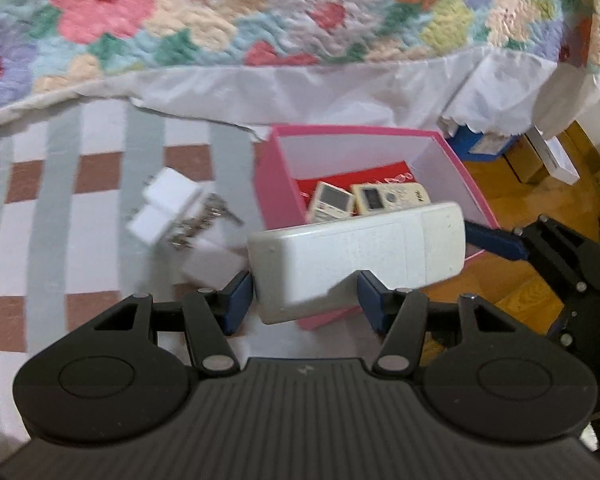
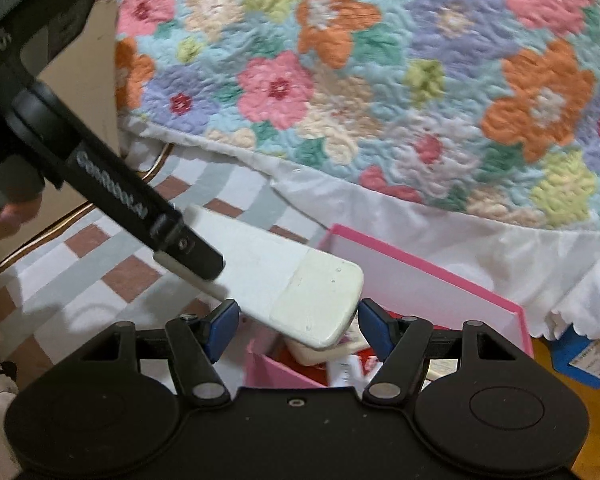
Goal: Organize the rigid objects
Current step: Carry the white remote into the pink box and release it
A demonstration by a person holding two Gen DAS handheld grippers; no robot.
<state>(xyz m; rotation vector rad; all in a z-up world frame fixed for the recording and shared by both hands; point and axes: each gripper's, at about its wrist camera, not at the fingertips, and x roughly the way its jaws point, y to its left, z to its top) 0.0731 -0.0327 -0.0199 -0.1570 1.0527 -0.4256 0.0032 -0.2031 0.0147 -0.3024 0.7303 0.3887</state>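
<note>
A long white remote (image 1: pixel 352 256) hangs over the near edge of a pink box (image 1: pixel 352 130), back side toward me. My left gripper (image 1: pixel 304 300) is shut across its width, near one end. In the right wrist view my right gripper (image 2: pixel 298 320) has the remote's (image 2: pixel 300 292) other end cornerwise between its blue pads, which touch its edges. The left gripper's black finger (image 2: pixel 188 248) clamps the remote further along. Two smaller remotes (image 1: pixel 332 202) (image 1: pixel 388 198) lie on the box's red floor.
White plug adapters (image 1: pixel 168 204) and a bunch of keys (image 1: pixel 204 220) lie on the checked cloth (image 1: pixel 100 176) left of the box. A floral quilt (image 1: pixel 260 12) fills the back. A blue box (image 1: pixel 480 144) and cartons (image 1: pixel 540 160) stand on the wooden floor at right.
</note>
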